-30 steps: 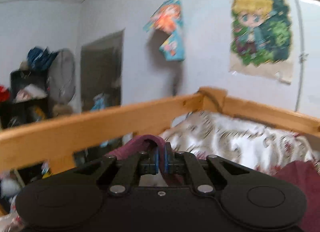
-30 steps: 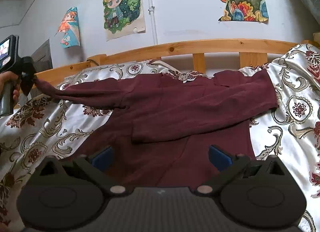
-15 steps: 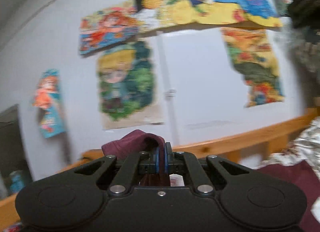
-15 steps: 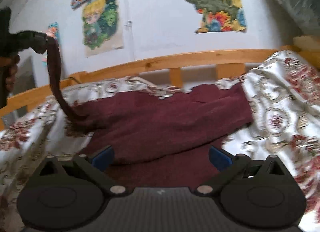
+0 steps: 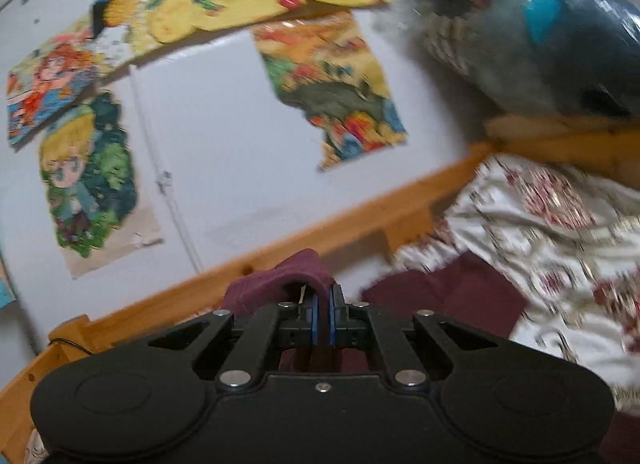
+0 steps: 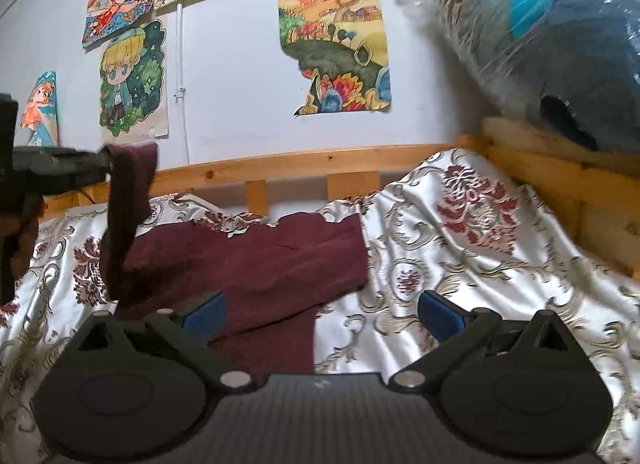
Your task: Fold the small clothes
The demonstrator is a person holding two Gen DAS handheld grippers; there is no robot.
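A maroon garment (image 6: 256, 260) lies spread on the patterned bedspread (image 6: 460, 248). My left gripper (image 5: 322, 314) is shut on the garment's sleeve (image 5: 280, 280) and holds it up in the air. In the right wrist view the left gripper (image 6: 106, 166) is at the far left, and the sleeve (image 6: 126, 220) hangs down from it to the garment's body. My right gripper (image 6: 320, 310) is open and empty, low over the garment's near right edge.
A wooden bed rail (image 6: 320, 162) runs along the far side and a higher wooden ledge (image 6: 560, 168) stands at the right. A plastic-wrapped blue bundle (image 6: 560, 44) rests on that ledge. Posters (image 6: 336, 48) hang on the white wall behind.
My left gripper has lifted the sleeve off the bed and swung it right, toward the garment's middle. The right wrist view has shifted to the right over the bedspread.
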